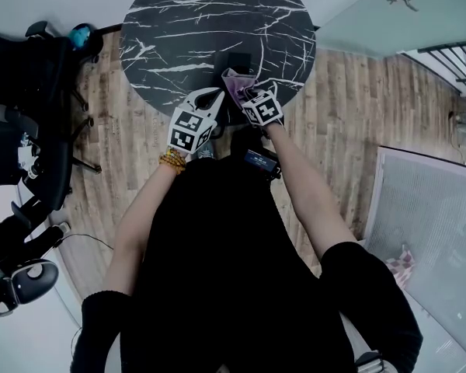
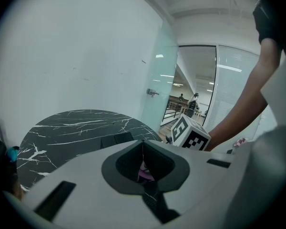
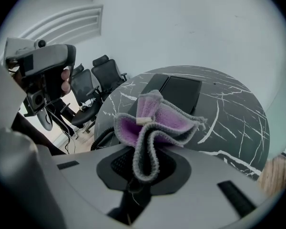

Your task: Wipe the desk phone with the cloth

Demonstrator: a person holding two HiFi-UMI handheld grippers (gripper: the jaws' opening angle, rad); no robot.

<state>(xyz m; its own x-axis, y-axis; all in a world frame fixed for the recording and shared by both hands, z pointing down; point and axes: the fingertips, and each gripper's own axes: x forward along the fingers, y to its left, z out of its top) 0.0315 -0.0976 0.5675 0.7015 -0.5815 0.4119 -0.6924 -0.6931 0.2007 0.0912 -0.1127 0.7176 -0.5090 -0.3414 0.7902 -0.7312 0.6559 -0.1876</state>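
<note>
A round black marble table (image 1: 186, 22) carries a flat black device (image 1: 238, 59), apparently the desk phone, near its close edge. The same device (image 3: 177, 92) shows lying flat in the right gripper view. My right gripper (image 1: 243, 92) is shut on a purple and grey cloth (image 1: 234, 81), held over the table edge just short of the device. The cloth (image 3: 155, 123) stands bunched up out of the right gripper (image 3: 142, 152). My left gripper (image 1: 216, 95) hovers beside it to the left, jaws together. In its own view the left gripper (image 2: 143, 147) shows nothing gripped.
Black office chairs (image 1: 31, 115) stand left of the table on the wood floor (image 1: 357, 130). A glass door (image 2: 159, 75) is behind the table, and a glass partition (image 1: 427, 231) is at the right. The table (image 2: 76, 123) is otherwise bare.
</note>
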